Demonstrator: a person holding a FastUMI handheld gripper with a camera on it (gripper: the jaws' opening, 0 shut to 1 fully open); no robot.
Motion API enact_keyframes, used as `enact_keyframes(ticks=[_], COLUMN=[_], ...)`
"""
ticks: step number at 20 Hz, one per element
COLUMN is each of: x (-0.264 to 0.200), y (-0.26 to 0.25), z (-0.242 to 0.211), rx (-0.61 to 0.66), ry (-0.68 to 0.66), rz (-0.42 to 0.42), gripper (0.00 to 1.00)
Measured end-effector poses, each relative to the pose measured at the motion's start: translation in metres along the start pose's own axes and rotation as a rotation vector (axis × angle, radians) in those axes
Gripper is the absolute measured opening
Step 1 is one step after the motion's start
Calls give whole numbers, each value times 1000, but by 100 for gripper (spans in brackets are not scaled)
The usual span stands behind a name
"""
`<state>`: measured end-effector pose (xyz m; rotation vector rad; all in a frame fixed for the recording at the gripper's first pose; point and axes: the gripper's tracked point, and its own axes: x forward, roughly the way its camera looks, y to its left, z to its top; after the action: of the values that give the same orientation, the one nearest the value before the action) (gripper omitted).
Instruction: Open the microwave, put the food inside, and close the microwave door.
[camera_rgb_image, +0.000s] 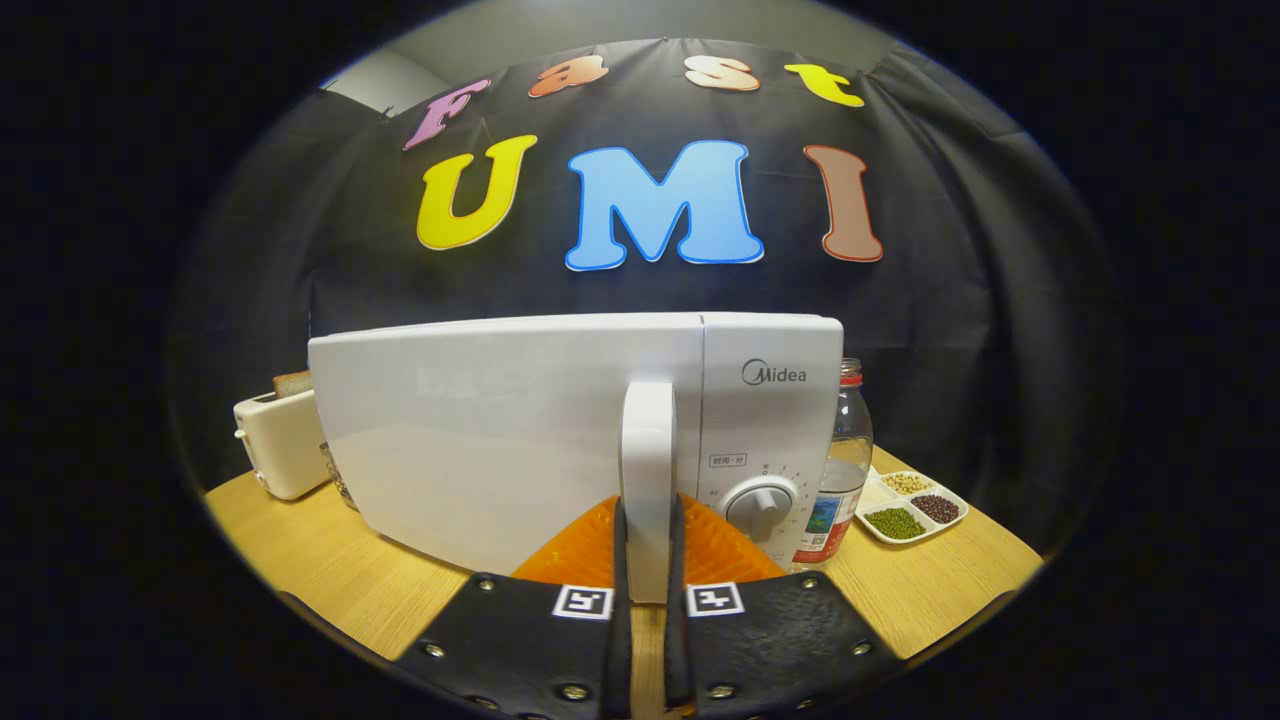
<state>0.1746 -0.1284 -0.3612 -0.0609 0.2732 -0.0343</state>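
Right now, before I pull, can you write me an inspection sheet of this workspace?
Surface: wooden table, bare in front.
Job's things: microwave, door closed; handle upright, between the fingers. Food: cannot tell which.
Clutter: toaster beside the microwave; bottle and tray of beans on the other side.
Gripper: gripper shut on the handle.
Cables: nothing seen.
Surroundings: black cloth wall.

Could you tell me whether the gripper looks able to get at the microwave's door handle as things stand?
Probably yes: the gripper already has the upright handle between its fingers, which seem to press on both sides of it, and nothing stands in the way. The microwave door looks shut.
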Motion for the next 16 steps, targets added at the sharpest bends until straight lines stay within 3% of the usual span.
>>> enact_keyframes(ticks=[4, 8, 16], x=[-25, -72, -146], y=[8, 27, 78], z=[-3, -12, -25], rx=[-70, -24, -56], ry=[-18, 14, -7], rz=[-2, 63, 96], gripper=[10, 11, 10])
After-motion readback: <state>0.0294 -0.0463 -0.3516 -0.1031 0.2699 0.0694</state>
